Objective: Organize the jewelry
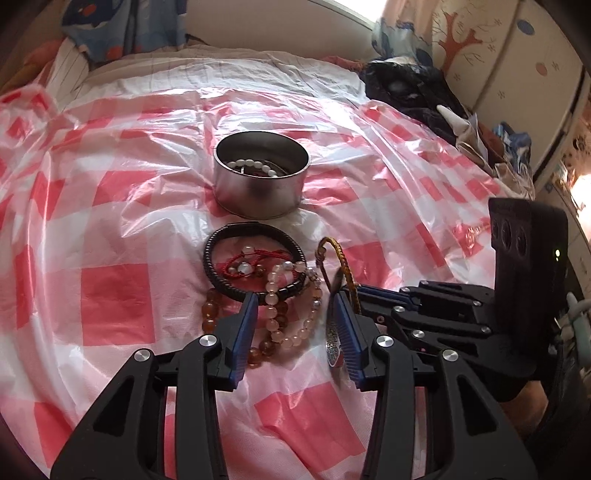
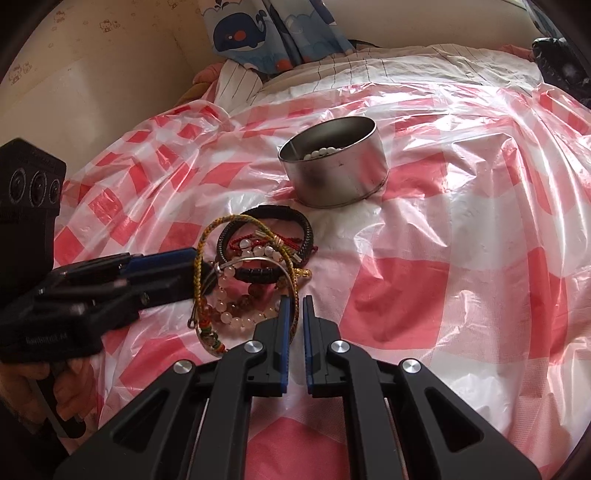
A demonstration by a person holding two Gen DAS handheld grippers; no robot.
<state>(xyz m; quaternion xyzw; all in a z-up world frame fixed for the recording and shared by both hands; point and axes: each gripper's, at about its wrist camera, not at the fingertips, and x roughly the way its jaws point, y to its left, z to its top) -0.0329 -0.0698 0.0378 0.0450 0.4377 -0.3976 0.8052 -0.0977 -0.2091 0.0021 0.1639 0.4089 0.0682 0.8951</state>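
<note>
Jewelry pile (image 1: pixel 266 288) heaped in one tangle on the red-and-white checked plastic sheet (image 1: pixel 110 221), just in front of the round metal tin (image 1: pixel 258 192), apart from its base by a narrow strip of sheet. Inside the tin, a white bead bracelet (image 1: pixel 255 164) against the far wall, below the rim.

In the pile: black braided bangle (image 1: pixel 221 240) nearest the tin, red string bracelet (image 1: pixel 240 264) inside its ring, pink bead bracelet (image 1: pixel 273 291) draped over its near edge, amber bead bracelet (image 1: pixel 210 314) at the left fringe.

Left gripper (image 1: pixel 295 299) over the near edge of the pile, jaws moderately apart, pink beads in the gap, pads not pressing on them.

Right gripper (image 2: pixel 295 301) at the pile's right edge, jaws narrow, closed on the yellow braided cord (image 1: pixel 341 258); cord arched up off the sheet from the grip. Silver charm (image 1: pixel 332 347) hanging just beside the left gripper's right finger.

The two grippers close together, tips nearly touching across the pile.

Open room: wide bare sheet to the left and right of the tin and behind it, crinkled and glossy. At the far right edge, a dark heap of clothes (image 1: pixel 406 92); at the far end, a whale-print cloth (image 2: pixel 240 33) and the pale wall (image 2: pixel 92 92).
</note>
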